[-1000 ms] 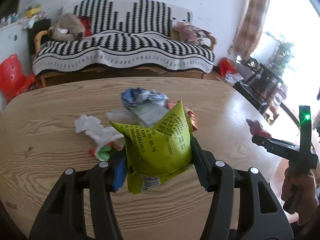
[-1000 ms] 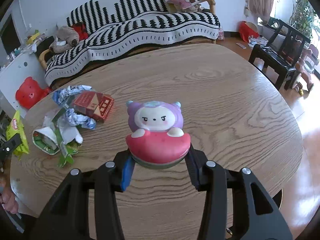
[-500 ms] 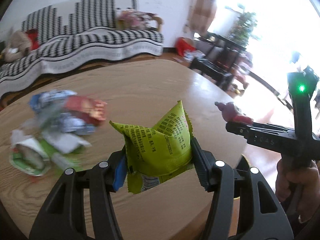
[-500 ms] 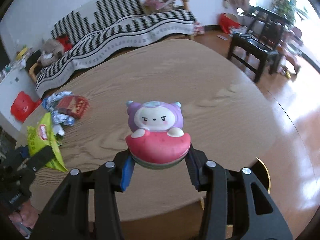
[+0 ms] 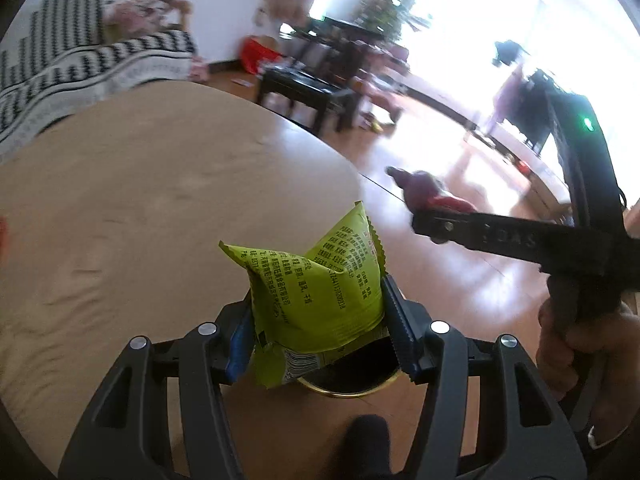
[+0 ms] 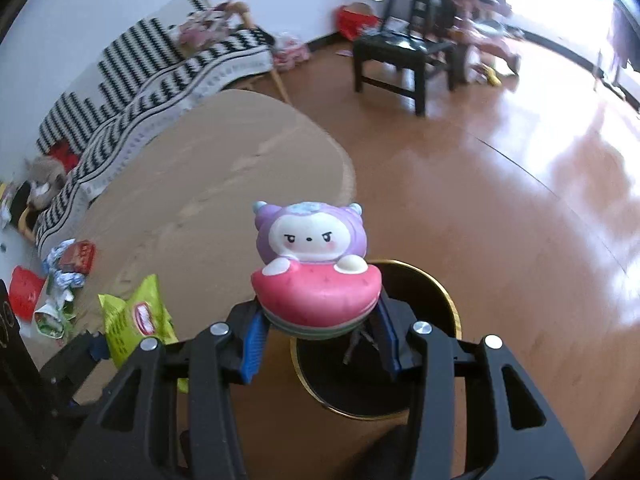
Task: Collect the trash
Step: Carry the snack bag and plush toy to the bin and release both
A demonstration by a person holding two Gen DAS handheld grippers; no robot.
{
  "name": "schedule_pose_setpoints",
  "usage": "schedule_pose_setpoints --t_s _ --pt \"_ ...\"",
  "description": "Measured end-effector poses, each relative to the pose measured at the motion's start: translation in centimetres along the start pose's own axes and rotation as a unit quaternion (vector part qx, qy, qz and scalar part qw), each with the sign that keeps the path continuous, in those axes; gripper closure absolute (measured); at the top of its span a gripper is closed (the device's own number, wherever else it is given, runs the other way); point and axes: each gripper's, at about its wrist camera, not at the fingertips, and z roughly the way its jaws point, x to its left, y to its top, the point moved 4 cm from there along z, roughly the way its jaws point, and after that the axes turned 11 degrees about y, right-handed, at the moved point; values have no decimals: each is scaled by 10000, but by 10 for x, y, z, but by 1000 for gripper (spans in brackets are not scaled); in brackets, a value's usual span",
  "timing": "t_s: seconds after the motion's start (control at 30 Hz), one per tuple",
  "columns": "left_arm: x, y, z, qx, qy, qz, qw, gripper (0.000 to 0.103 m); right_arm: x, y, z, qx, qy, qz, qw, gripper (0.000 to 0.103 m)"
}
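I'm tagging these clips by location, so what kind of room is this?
Most likely a home living room: a sofa under a black-and-white striped throw, a round wooden table, and a dark wooden chair on a glossy wood floor. A gold-rimmed black bin stands beside the table.

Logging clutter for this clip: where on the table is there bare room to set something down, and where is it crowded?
Bare wood covers most of the table, from the sofa side to its rounded end by the floor. Clutter sits only at the far left edge: the trash pile, near the green bag in the left gripper.
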Motion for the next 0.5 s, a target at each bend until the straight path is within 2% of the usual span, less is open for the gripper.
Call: schedule_pose_setpoints --t_s 0.07,0.17,0.33,0.5 --pt "-17 -3 12 131 -185 87 9997 47 -19 -5 -1 67 -39 142 9999 57" --pt "-35 -7 27 231 -218 272 9991 47 -35 -12 2 191 -60 278 9994 57" --pt "-45 -9 49 419 -212 309 9984 47 -41 -15 3 230 -69 318 9992 56" --pt "-49 -8 57 445 -180 369 9982 47 -39 -14 2 234 -70 290 9993 55"
